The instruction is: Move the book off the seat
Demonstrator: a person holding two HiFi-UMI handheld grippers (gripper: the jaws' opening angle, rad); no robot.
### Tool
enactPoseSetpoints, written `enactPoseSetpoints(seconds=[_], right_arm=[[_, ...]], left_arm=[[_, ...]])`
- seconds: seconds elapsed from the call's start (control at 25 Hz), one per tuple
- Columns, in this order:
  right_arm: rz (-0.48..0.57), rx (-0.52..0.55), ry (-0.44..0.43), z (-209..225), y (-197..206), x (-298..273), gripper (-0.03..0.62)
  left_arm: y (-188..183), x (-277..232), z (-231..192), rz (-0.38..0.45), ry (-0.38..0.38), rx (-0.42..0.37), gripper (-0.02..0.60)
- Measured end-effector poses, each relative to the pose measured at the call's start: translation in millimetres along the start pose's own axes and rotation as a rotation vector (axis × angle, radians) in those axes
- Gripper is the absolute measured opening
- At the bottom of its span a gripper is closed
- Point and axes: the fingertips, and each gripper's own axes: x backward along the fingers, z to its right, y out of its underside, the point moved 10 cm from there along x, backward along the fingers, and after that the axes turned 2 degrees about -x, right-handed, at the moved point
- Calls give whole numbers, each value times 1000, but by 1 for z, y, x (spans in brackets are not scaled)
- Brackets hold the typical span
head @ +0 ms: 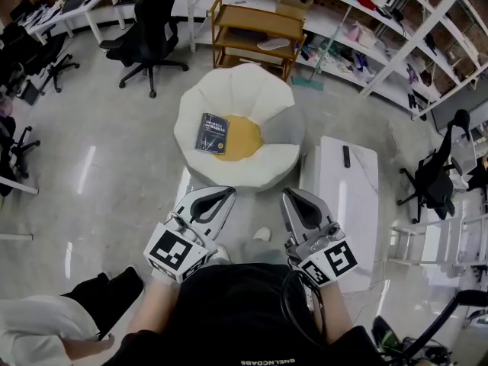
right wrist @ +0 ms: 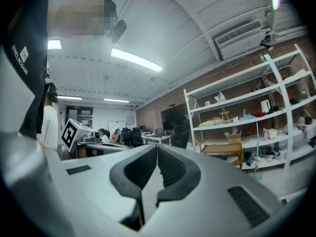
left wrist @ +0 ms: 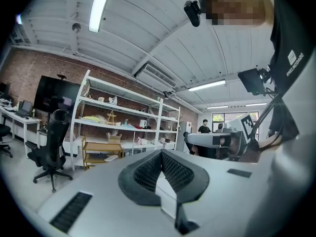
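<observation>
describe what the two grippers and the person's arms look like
The left gripper and right gripper are both pale grey, wedge-shaped shells. Their jaws are lined with black textured pads. Each carries a cube with black-and-white square markers at the back. The person wears a black top with white lettering, forearms uncovered. A black cable loops beside the right arm.

I was working in an open lab-style office: black swivel chairs (head: 151,30) at desks (head: 76,6), long white shelving (left wrist: 123,91) crowded with odds and ends, a brick wall (left wrist: 39,70), strip lights (left wrist: 101,6) overhead.
</observation>
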Motion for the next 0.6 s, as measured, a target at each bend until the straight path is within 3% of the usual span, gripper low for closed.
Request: enactPoseSetpoints(seconds=[0.6], right_arm=[[-15, -22, -85, 82, 10, -72, 15]], left_arm=[[5, -64, -56, -43, -98, -6, 2]])
